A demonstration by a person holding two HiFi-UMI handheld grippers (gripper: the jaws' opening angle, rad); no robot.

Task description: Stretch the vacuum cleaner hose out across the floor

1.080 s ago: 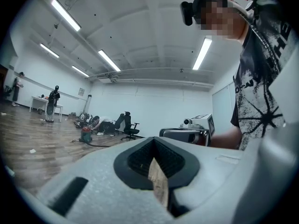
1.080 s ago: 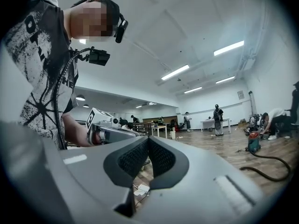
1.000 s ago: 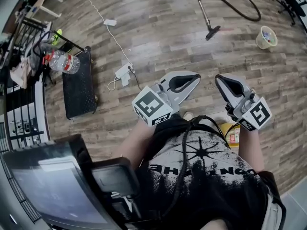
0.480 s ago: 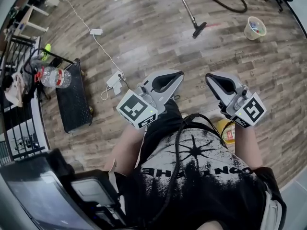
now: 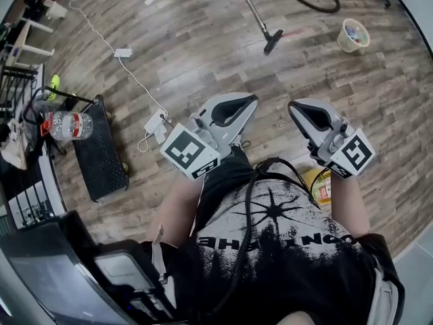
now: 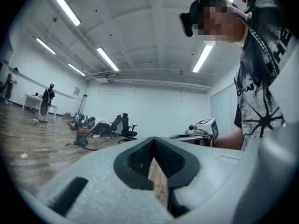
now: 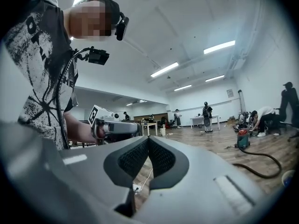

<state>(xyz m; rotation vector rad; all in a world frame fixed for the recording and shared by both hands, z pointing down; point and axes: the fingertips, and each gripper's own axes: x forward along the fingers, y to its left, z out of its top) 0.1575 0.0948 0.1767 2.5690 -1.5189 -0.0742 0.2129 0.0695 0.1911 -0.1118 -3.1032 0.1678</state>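
Both jaws are clenched on nothing, with the left gripper [image 5: 249, 101] and right gripper [image 5: 296, 107] held mid-frame above the floor [image 5: 203, 46]. The hose [image 5: 301, 4] lies curled at the upper right of the head view, well apart from them. Judging by this, reaching, grasping and stretching are all left to do.

Wood-plank floor [image 5: 203, 39]. Black vacuum hose [image 5: 304, 5] lies curved at far end, wand ending in nozzle [image 5: 272, 43]. Small tub [image 5: 354, 34] near nozzle. White cable leads to power strip [image 5: 155, 122]. Black flat cart [image 5: 101, 151] at left.
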